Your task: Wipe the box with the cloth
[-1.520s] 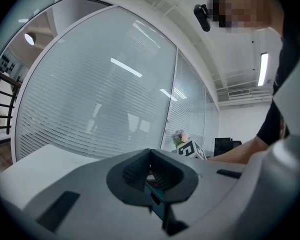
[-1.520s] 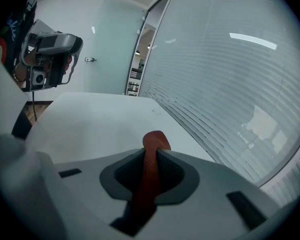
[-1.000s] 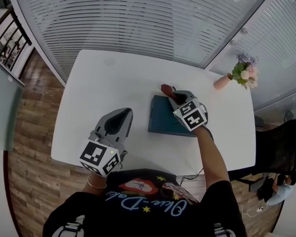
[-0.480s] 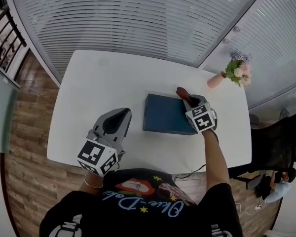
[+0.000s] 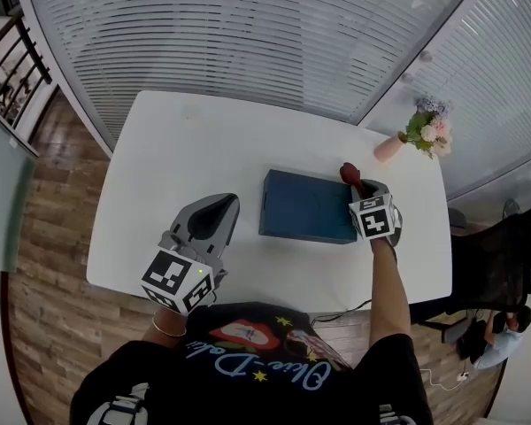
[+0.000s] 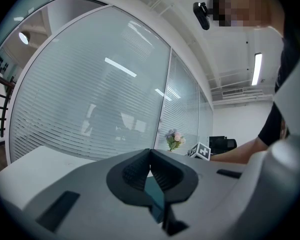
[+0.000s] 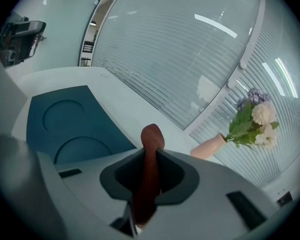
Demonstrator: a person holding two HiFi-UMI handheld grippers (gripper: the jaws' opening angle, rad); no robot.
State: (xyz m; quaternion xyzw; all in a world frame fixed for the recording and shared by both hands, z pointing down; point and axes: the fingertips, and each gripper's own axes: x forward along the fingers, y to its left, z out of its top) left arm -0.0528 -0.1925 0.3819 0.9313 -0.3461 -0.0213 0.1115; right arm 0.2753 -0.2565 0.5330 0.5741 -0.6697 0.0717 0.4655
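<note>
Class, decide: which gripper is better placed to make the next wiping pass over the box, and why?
The right gripper: its jaws are shut on the cloth, at the far right corner of the box. The left gripper is shut, empty, and apart from the box.

The box (image 5: 306,206) looks matt and smooth (round shapes pressed into its lid), the cloth (image 7: 152,136) soft, the bench (image 5: 177,166) smooth, the floor (image 5: 44,237) grained wood.

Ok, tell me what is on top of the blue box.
Nothing lies on the box: its lid is bare, with two pressed circles. The right gripper, shut on the cloth, stands at its right edge and covers that strip in the head view.
</note>
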